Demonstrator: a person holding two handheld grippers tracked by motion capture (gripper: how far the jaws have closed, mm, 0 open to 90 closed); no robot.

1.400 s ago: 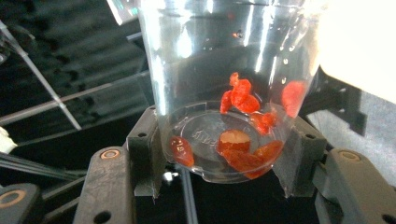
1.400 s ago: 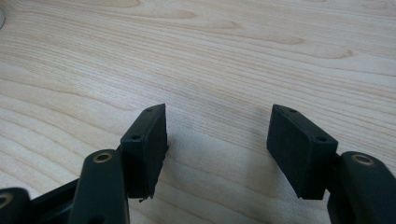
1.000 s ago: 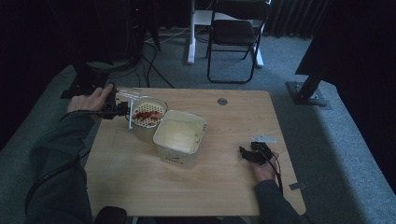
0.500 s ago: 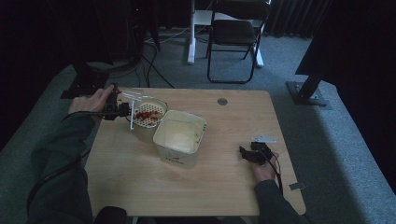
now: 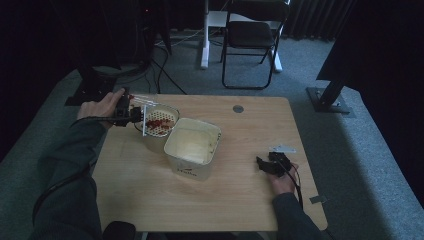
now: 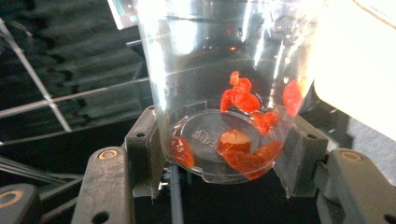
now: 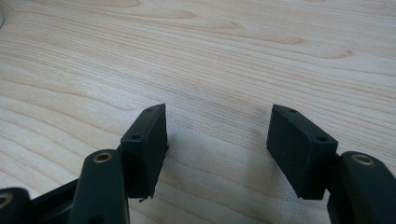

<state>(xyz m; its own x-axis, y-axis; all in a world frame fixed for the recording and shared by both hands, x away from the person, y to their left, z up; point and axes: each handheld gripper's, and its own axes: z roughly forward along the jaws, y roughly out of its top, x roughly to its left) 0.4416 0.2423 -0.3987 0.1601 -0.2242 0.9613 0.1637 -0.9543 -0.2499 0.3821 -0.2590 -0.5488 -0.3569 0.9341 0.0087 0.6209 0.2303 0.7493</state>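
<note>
Up at the desk's (image 5: 150,195) ten o'clock corner, the person's left hand (image 5: 100,107) holds the left gripper (image 5: 131,115) raised, pointing toward three o'clock. Its jaws are clenched on a clear plastic cup (image 6: 219,84), tipped on its side over a white perforated basket (image 5: 159,121). Orange-red pieces (image 6: 240,140), possibly dried fruit, cling near the cup's base between the jaws; more red bits lie in the basket. A cream square tub (image 5: 192,146) sits just beside the basket at its four o'clock. At the desk's four o'clock, the right hand (image 5: 282,181) rests the right gripper (image 5: 270,165) low, jaws spread wide, holding nothing.
</note>
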